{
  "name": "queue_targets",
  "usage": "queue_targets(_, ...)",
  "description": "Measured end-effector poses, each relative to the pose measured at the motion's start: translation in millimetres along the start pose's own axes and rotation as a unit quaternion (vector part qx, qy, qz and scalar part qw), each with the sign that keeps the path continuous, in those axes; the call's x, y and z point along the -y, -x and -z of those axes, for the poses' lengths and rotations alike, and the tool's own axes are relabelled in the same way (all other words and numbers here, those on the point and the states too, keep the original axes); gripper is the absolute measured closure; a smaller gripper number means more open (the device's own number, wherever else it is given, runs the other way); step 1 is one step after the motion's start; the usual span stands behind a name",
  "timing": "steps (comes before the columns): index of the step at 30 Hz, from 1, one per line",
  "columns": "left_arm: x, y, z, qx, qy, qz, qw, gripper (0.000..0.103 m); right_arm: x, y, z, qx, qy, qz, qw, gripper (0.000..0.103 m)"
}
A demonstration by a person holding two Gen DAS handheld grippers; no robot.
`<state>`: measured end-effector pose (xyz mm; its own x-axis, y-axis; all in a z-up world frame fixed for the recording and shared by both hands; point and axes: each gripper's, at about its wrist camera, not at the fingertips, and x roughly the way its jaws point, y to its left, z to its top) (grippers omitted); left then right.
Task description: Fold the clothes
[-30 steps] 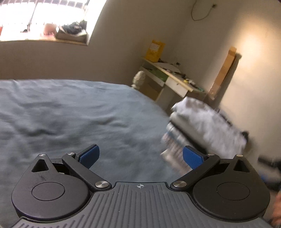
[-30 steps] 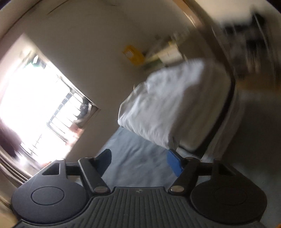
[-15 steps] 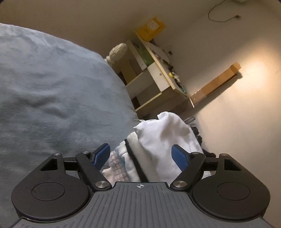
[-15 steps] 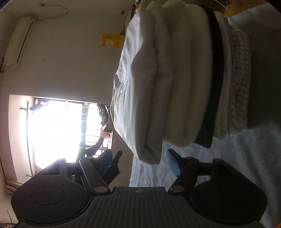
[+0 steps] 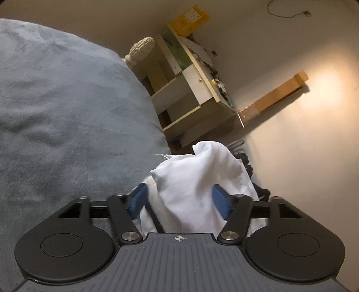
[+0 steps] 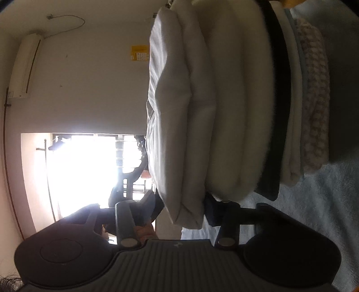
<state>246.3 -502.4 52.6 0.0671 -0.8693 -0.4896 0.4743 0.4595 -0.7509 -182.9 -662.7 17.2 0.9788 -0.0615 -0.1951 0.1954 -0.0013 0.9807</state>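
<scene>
A stack of folded clothes (image 6: 235, 101) lies on the grey-blue bed cover (image 5: 56, 112): white pieces on top, a black one, then pale and checked ones. In the left wrist view the white top garment (image 5: 202, 179) sits between the blue pads of my left gripper (image 5: 179, 198), whose jaws stand apart around it. In the right wrist view, which is rolled sideways, my right gripper (image 6: 179, 207) has its jaws apart around the near edge of the top white folded garment (image 6: 172, 134). Whether either gripper presses the cloth I cannot tell.
A wooden desk with open shelves (image 5: 193, 89) and a yellow box (image 5: 190, 18) stands past the bed's far corner. A cardboard strip (image 5: 276, 94) leans on the wall. A bright barred window (image 6: 89, 168) and an air conditioner (image 6: 25, 65) show in the right wrist view.
Both grippers have moved in on the stack. The left swung from facing the open bed to straddling the white top garment; the right rolled sideways and closed in on its edge.
</scene>
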Motion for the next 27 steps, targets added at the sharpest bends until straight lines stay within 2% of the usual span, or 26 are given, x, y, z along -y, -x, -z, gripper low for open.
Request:
queue_targets(7, 12, -9, 0, 0.023, -0.029, -0.017, 0.9992, 0.082, 3, -2, -4, 0.006, 0.006, -0.011, 1.0, 0.082)
queue_targets(9, 18, -10, -1, 0.032, -0.035, -0.018, 0.9987, 0.086, 0, -3, -7, 0.011, 0.014, -0.012, 1.0, 0.083)
queue_targets(19, 40, -20, -8, 0.055, -0.046, 0.002, 0.9975, 0.088, -19, -2, -14, 0.034, 0.038, -0.043, 0.998, 0.086)
queue_targets(21, 39, -24, -5, 0.054, -0.05, -0.002, 0.9973, 0.088, -23, -1, -15, 0.047, 0.06, -0.037, 0.996, 0.086)
queue_targets(24, 29, -31, -2, 0.04, -0.043, -0.009, 0.9983, 0.088, -13, -3, -16, 0.049, 0.053, -0.022, 0.997, 0.087)
queue_targets(27, 29, -30, -5, 0.043, -0.042, -0.003, 0.9982, 0.088, -17, -5, -16, 0.055, 0.065, -0.023, 0.996, 0.088)
